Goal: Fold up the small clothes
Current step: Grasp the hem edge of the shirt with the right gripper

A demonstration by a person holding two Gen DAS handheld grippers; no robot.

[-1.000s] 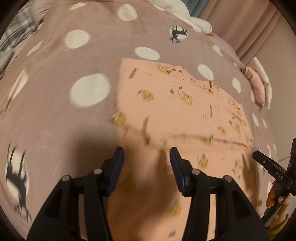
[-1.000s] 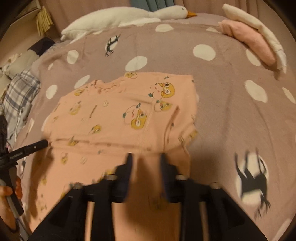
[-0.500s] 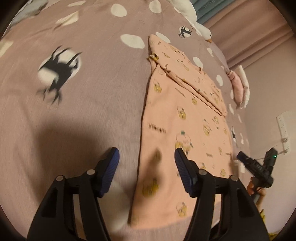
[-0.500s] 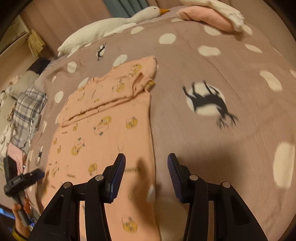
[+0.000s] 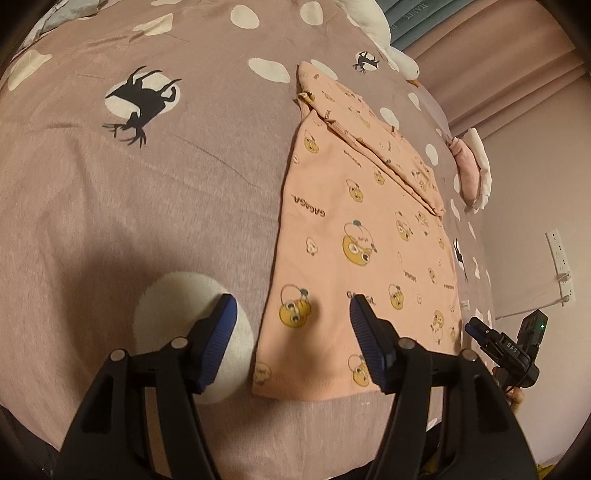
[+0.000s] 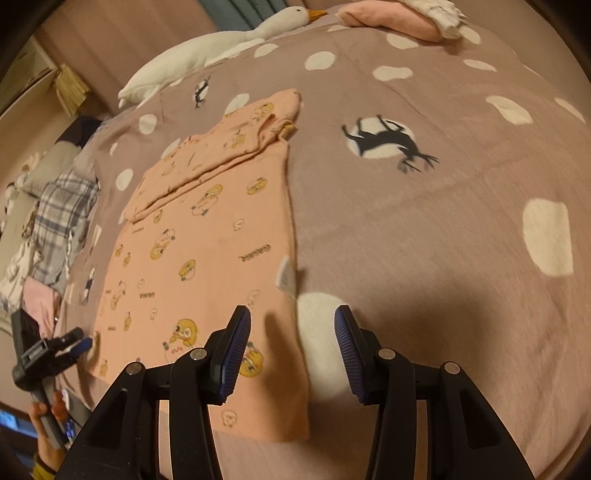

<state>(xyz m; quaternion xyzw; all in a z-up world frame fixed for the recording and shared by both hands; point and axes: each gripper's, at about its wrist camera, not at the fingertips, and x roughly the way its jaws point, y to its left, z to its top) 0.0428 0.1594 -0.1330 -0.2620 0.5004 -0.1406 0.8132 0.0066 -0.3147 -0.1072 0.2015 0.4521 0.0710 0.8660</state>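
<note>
A small peach shirt (image 5: 354, 236) printed with yellow cartoon faces lies flat on the bed, its far part folded over on itself. It also shows in the right wrist view (image 6: 207, 236). My left gripper (image 5: 290, 321) is open and empty, held above the shirt's near left corner. My right gripper (image 6: 291, 332) is open and empty above the shirt's near right edge, close to a white label (image 6: 285, 275). Each gripper shows in the other's view: the right one (image 5: 502, 345) and the left one (image 6: 55, 350).
The bed has a mauve cover (image 5: 147, 203) with white spots and black deer prints. A white goose plush (image 6: 221, 44) lies at the far edge. Folded pink and white clothes (image 6: 402, 16) lie at the far right. A plaid garment (image 6: 59, 218) lies left.
Both grippers have pulled back from the middle of the shirt to its near end. Both have opened wider. The shirt's far part now lies folded over.
</note>
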